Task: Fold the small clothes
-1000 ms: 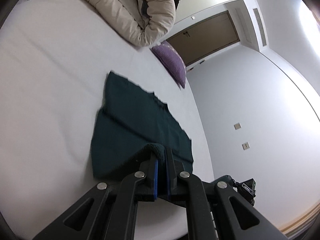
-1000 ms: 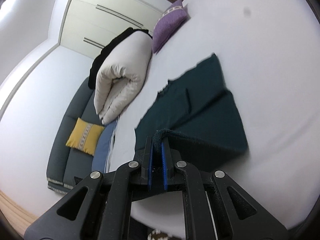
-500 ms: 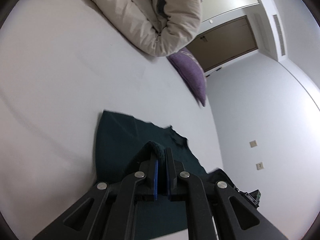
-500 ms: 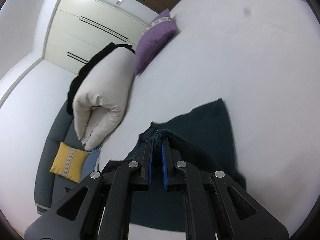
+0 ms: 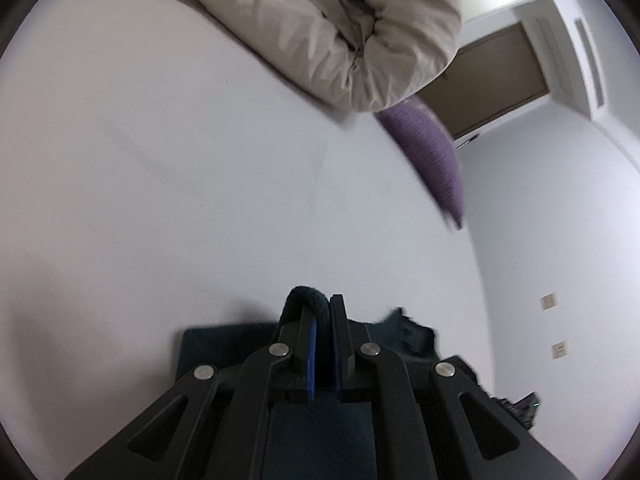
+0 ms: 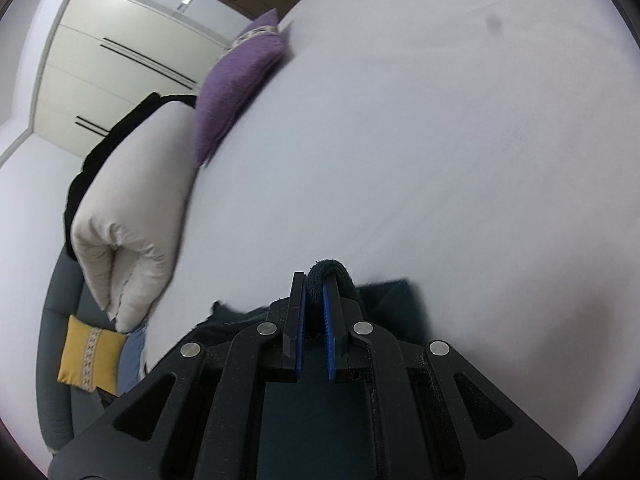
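A dark teal garment (image 5: 224, 344) lies on the white bed; most of it is hidden under the grippers. My left gripper (image 5: 323, 312) is shut on a thick hem of the garment, which bulges out past the fingertips. My right gripper (image 6: 320, 284) is shut on another part of the same hem. In the right wrist view the garment (image 6: 392, 300) shows only as a dark strip just beyond the fingers. Both grippers hold the cloth low over the bed sheet (image 5: 200, 200).
A rolled beige duvet (image 5: 340, 28) lies at the far side of the bed, with a purple pillow (image 5: 436, 160) beside it. In the right wrist view, a grey sofa with a yellow cushion (image 6: 92, 356) stands past the bed edge. A wardrobe (image 6: 100, 64) and a door are beyond.
Both grippers carried the held hem forward over the garment, towards the duvet and pillow. The cloth that lay spread ahead of the fingers now sits mostly under them.
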The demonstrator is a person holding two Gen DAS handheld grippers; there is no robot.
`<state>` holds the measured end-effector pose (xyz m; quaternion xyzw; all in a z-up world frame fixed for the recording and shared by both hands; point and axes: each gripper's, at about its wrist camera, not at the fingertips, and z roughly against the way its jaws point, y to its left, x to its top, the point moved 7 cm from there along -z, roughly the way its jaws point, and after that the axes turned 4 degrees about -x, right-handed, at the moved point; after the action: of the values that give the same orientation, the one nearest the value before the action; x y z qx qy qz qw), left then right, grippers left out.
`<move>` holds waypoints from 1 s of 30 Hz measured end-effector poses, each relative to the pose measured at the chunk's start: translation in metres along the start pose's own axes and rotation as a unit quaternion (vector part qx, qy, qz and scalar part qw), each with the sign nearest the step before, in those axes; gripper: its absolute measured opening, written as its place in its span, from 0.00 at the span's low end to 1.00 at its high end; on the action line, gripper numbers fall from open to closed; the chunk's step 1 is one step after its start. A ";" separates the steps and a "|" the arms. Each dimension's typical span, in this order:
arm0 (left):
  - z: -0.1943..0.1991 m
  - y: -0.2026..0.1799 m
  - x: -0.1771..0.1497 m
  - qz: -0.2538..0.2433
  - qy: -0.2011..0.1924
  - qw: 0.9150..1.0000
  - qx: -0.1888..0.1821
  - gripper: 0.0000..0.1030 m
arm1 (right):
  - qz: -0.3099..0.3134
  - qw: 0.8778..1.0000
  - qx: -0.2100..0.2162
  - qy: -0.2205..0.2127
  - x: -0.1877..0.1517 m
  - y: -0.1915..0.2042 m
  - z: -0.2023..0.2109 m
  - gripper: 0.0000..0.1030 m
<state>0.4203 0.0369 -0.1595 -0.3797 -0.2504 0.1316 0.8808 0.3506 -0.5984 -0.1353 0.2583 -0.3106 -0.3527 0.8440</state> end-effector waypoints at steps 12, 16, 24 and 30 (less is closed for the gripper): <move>0.047 0.011 -0.017 -0.013 -0.033 0.999 0.026 0.51 | 0.046 0.996 -0.038 -0.067 0.007 0.009 0.010 0.67; 0.060 -0.004 -0.051 -0.087 -0.026 0.994 0.056 0.51 | 0.094 0.994 -0.026 -0.042 -0.012 0.025 0.014 0.67; 0.072 -0.002 -0.121 -0.176 -0.008 0.980 0.094 0.52 | 0.224 0.974 -0.029 0.022 -0.107 0.045 -0.001 0.67; 0.094 0.010 -0.141 -0.187 -0.005 0.978 0.088 0.43 | 0.220 0.973 -0.061 0.021 -0.142 0.026 0.004 0.62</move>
<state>0.2509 0.0411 -0.1603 -0.2469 -0.3092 -0.0118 0.9183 0.2802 -0.4760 -0.1644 0.1390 -0.3194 -0.1710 0.9216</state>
